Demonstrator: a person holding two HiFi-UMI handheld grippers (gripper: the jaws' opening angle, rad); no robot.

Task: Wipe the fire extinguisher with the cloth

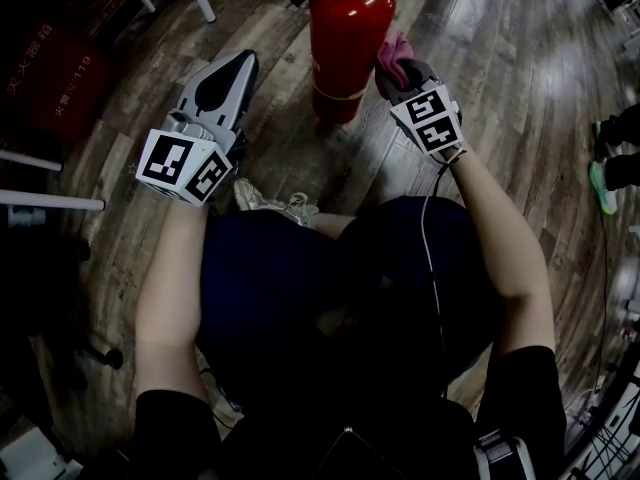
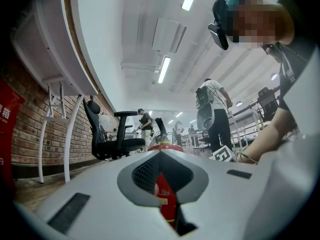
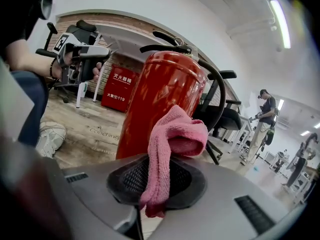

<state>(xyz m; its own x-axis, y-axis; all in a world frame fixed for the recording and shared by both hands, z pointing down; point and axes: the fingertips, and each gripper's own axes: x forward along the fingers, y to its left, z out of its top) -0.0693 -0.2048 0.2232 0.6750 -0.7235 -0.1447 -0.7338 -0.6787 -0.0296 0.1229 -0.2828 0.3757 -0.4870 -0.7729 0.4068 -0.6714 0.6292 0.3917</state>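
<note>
Wood-plank flooring (image 1: 500, 88) carries the red fire extinguisher (image 1: 348, 43), standing upright just ahead of the person's knees. Right gripper (image 1: 398, 76) has its jaws clamped on the pink cloth (image 1: 396, 52), which is bunched at the cylinder's right flank (actual contact cannot be confirmed from any view). Left gripper (image 1: 243, 63) is held apart to the left of the extinguisher, jaws pressed together with nothing between them, tips directed toward the cylinder
</note>
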